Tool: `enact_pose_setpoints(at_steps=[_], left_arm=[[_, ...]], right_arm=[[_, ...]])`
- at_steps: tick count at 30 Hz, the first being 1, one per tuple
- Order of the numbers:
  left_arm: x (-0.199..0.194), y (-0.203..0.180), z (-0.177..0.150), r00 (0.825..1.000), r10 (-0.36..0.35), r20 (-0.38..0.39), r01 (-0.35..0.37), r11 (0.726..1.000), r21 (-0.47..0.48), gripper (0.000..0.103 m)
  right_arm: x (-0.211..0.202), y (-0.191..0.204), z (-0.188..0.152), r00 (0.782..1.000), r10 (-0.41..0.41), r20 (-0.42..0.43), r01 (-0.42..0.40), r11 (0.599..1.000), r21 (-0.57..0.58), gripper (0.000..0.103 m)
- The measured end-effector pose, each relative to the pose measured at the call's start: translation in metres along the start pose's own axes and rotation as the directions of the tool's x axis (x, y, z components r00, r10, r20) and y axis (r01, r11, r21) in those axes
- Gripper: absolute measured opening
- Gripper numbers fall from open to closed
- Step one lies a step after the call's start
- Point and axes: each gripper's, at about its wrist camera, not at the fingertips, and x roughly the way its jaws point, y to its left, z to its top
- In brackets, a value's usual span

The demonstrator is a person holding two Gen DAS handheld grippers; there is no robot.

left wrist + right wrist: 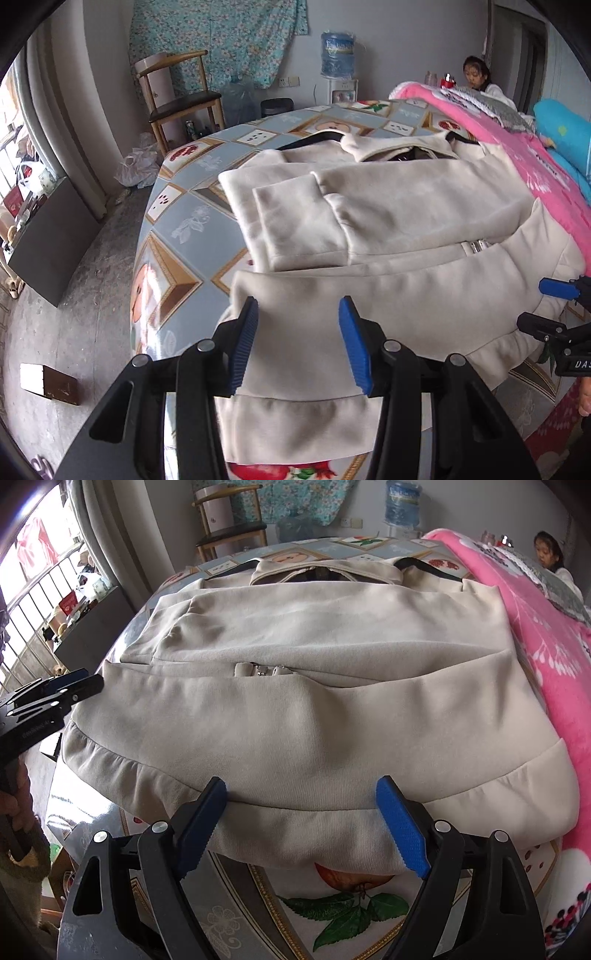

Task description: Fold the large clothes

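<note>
A cream zip jacket [388, 206] [314, 646] lies flat on the patterned table [177, 229] [351, 904], collar at the far end. One sleeve [288, 221] is folded across its chest. My left gripper [299, 302] [92, 677] hovers at the jacket's left hem corner, which droops over the table edge. Its jaws stand partly apart, with cloth showing behind them and no pinch visible. My right gripper [301, 786] [535, 304] stands wide open just over the ribbed hem at the near edge, and its pads press on nothing.
A pink blanket [535, 166] [554, 646] lies heaped along the table's right side. A person [476, 74] sits behind it. A wooden chair [177, 96], a water dispenser [336, 55] and bags stand by the far wall. A small box [48, 384] lies on the floor.
</note>
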Motion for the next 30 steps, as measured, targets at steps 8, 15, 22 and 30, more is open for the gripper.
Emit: enact_pose_setpoints(at_steps=[8,15,22,30], left_arm=[[0.006,0.057,-0.01,0.98,-0.195,-0.033,0.189,0.974,-0.121,0.034],[0.023,0.051,0.004,0.967,-0.247,-0.062,0.235,0.96,-0.154,0.031],[0.047,0.059,0.02,0.956,-0.279,-0.089,0.264,0.952,-0.152,0.031],[0.038,0.047,0.017,0.964,-0.256,-0.067,0.253,0.966,-0.048,0.027]], right_arm=[[0.001,0.0,0.0,1.0,-0.001,-0.002,0.001,1.0,-0.005,0.081],[0.002,0.0,0.0,1.0,-0.003,-0.004,0.003,1.0,-0.011,0.081],[0.002,0.0,0.0,1.0,-0.005,-0.003,0.005,1.0,-0.015,0.081],[0.002,0.0,-0.001,1.0,-0.004,-0.003,0.004,1.0,-0.018,0.081]])
